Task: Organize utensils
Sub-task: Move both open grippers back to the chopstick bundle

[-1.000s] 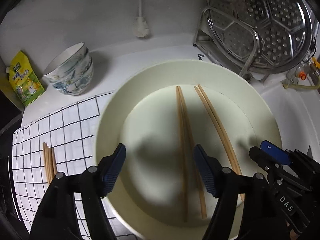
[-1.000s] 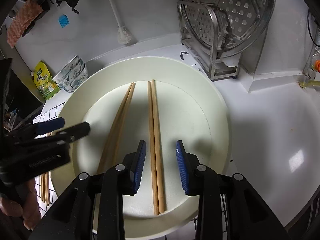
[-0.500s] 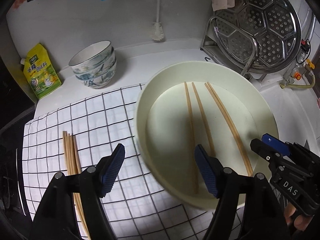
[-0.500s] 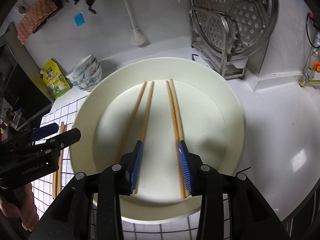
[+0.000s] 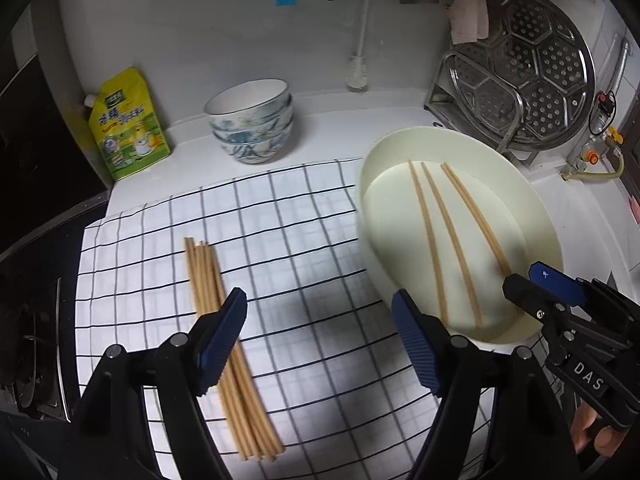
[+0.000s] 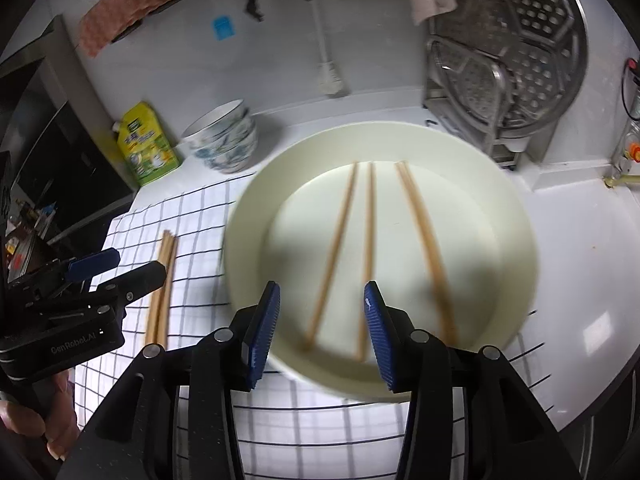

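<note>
Loose chopsticks (image 6: pixel 370 256) in the cream dish (image 6: pixel 516 216): light, stiff, slippery; best pinched mid-shaft. Both grippers (image 5: pixel 320 340) (image 6: pixel 322 332) are held spread, empty.

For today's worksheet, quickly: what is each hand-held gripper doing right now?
Left hand-held gripper: open, holding nothing, above the checked cloth.
Right hand-held gripper: open, holding nothing, over the plate.

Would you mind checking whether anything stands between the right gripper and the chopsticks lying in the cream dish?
Nothing visible does. The right gripper is open over the near rim of the cream dish, and the chopsticks in the dish lie uncovered ahead of its fingers. Only the raised rim has to be cleared. The left gripper is off over the checked cloth.
</note>
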### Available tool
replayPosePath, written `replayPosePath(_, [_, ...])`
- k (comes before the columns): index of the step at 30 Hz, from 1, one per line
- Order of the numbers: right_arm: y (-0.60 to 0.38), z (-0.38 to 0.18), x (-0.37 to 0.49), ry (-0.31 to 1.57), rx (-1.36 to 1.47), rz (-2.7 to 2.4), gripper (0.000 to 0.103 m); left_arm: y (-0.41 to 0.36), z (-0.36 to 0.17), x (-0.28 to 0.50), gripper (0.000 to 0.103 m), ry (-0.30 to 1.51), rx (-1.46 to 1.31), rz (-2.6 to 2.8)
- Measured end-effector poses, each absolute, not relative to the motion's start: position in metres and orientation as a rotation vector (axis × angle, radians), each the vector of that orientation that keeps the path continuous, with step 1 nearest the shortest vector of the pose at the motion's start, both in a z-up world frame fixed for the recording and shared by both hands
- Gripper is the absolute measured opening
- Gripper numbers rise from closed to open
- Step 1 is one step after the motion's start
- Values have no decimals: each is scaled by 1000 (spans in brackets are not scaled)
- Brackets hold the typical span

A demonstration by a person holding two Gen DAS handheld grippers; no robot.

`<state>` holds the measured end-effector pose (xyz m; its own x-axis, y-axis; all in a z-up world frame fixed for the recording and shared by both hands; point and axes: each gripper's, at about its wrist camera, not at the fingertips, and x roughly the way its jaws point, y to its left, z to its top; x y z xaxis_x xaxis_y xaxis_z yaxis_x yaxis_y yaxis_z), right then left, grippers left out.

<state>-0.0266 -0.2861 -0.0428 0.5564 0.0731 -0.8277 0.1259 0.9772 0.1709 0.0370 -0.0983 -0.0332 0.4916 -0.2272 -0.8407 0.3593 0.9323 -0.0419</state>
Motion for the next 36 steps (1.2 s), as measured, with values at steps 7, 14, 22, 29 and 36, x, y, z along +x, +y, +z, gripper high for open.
replayPosePath(7, [-234,-45,-22,1000,188,13,45,-43,-40,37,74,1004,120,-316])
replayPosePath(14, [-183,-52,-18,1007,175,67,45,7,-53,41,74,1025,88,-261])
replayPosePath(22, [-143,-77,-17,1053,163,125,46,50,-81,42,74,1074,61,-213])
replayPosePath(29, [-123,-104,-15,1104,158,144,46,67,-100,38,74,1101,46,-197])
replayPosePath(36, [-113,-126,-8,1140,112,147,47,80,-115,38,77,1112,18,-193])
